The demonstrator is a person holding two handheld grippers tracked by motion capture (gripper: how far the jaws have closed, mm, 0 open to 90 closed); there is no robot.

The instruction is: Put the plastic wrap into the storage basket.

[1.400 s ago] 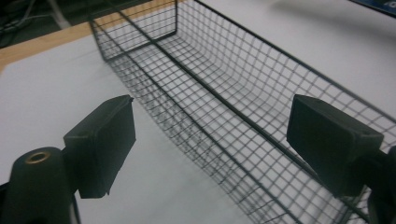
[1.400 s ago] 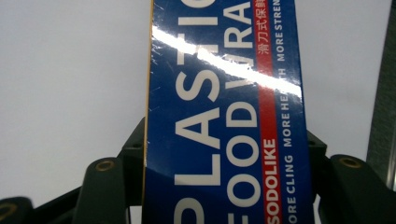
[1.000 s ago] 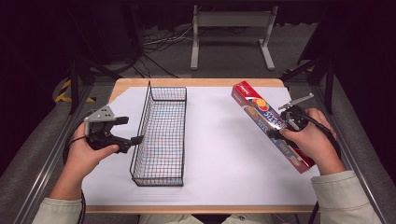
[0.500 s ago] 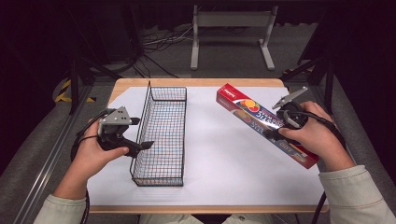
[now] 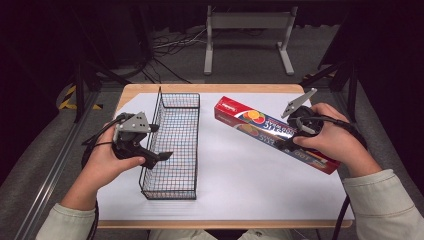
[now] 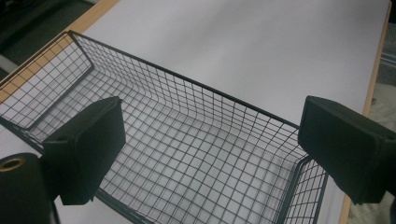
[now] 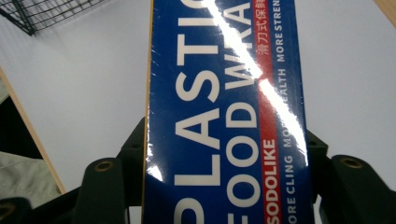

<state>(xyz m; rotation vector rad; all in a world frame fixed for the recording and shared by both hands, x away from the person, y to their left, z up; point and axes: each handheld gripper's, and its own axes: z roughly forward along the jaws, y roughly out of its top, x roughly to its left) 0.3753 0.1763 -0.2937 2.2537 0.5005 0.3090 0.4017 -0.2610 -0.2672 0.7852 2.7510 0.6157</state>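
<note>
- Change: the box of plastic food wrap (image 5: 272,131) has come off the white table top (image 5: 250,185) and swung inward. A second ago it lay along the right edge; now its red far end points to about 10 o'clock, toward the wire basket (image 5: 170,145), and looks lifted clear.
- Right tongs (image 5: 295,131) are clenched on the box across its width. In the right gripper view the blue face (image 7: 224,116) runs up between the two jaws and both sides are pinched.
- The grip sits around the box's middle to near part, with the long red end sticking out past the jaws toward the basket.
- Left tongs (image 5: 150,142) have moved in from the left table edge to the basket's left wall; they are now just beside the rim or over it, touching or not I can't tell.
- Left tongs are released, with nothing between the jaws; the left gripper view shows bare basket mesh (image 6: 196,154) in the wide gap.
- Meaning, as a judgement: pick-up is done and the carry to the basket is under way; the left is probably coming to steady the basket.
- The basket lies at about 9 o'clock from the right tongs, well apart, with bare table between. The box's far end is near the basket's right wall but not over it.
- The basket is empty and upright, its long axis running 12 to 6.
</note>
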